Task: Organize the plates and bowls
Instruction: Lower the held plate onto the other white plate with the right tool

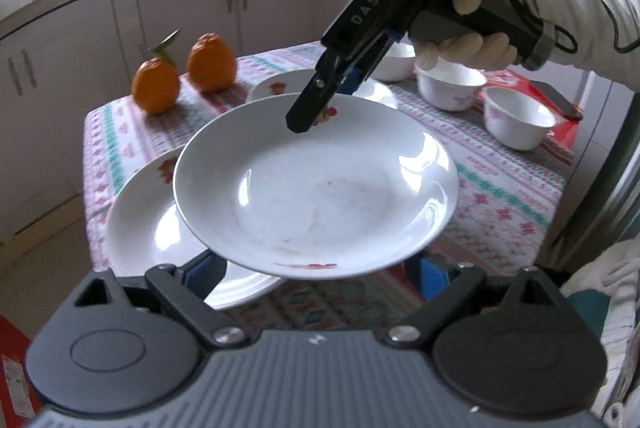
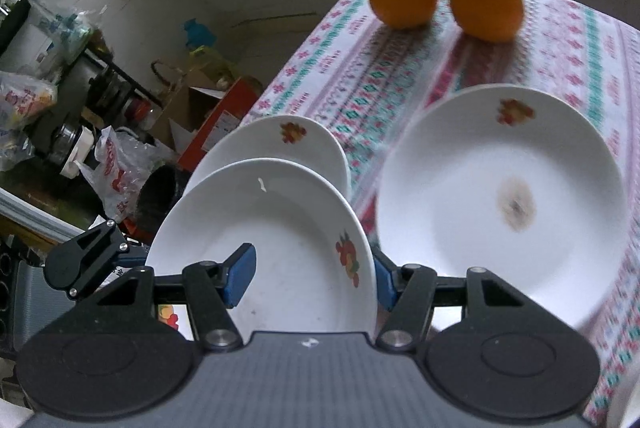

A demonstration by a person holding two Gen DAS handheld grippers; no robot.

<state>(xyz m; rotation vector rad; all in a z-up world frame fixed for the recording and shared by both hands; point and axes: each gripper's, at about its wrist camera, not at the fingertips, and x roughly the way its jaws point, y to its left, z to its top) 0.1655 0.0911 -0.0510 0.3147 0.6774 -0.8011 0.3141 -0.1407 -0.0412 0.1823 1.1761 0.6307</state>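
A white plate (image 1: 316,184) hangs above the table (image 1: 500,196), its far rim pinched between the right gripper (image 1: 316,116) jaws, its near rim between the left gripper (image 1: 316,270) jaws. Under it sits a second plate (image 1: 148,224) — a third (image 2: 504,200), stained in the middle, lies beside. Two oranges (image 1: 182,72) stand beyond; three bowls (image 1: 448,84), apparently empty, stand to the right.
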